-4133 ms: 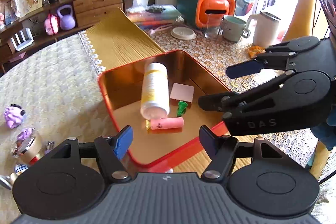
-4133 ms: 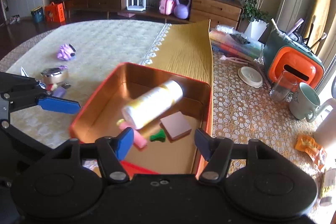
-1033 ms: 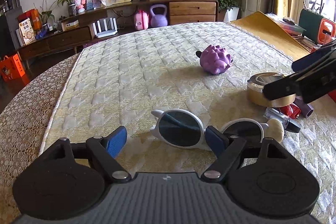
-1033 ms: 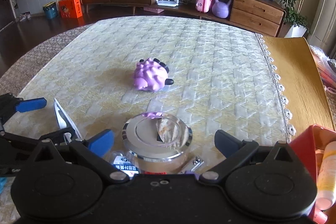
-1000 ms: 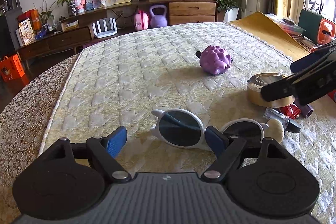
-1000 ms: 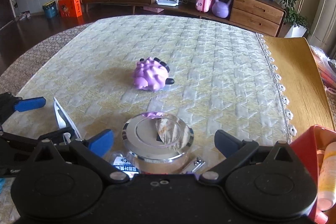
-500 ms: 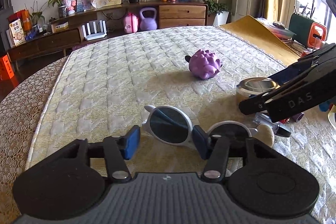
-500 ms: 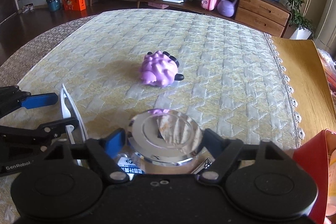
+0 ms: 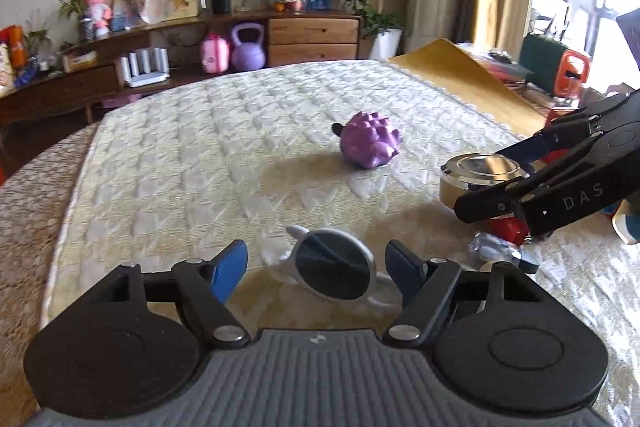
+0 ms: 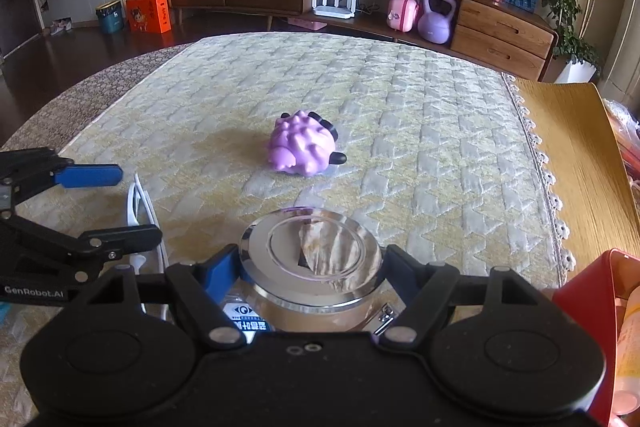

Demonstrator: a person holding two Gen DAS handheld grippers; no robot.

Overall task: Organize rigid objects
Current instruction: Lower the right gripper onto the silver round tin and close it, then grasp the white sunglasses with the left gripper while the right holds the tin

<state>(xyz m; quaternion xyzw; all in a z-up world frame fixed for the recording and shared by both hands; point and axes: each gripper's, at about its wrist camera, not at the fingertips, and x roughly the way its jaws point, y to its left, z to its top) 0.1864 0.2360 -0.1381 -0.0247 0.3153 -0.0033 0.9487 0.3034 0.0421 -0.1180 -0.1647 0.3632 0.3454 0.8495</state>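
On the counter, which is covered with a quilted cream-and-yellow cloth (image 9: 200, 155), the left gripper (image 9: 316, 269) is seen standing open, its jaws having just been opening, with a pair of white-framed round sunglasses (image 9: 334, 271) lying between the blue pads (image 9: 230, 267) but not pressed by them; one dark lens is framed in the gap, and the second lens is hidden behind the right-hand finger. In the right wrist view the same gripper is seen at the left edge, with the sunglasses' white arms (image 10: 140, 205) showing between its fingers. Farther back, near the middle of the cloth, a purple knobbly hedgehog toy (image 10: 302, 149) is set well apart from both grippers. To the right of it, a round jar with a mirrored silver lid (image 10: 310, 247) is held between the fingers of the right gripper (image 10: 310, 277), whose pads are closed against the rim of the lid on either side. Small packets and a metal nail clipper (image 10: 384, 319) are crowded beneath and just beside the jar. At the far right, the corner of a red tin box (image 10: 584, 291) is visible, with a pale bottle inside it.
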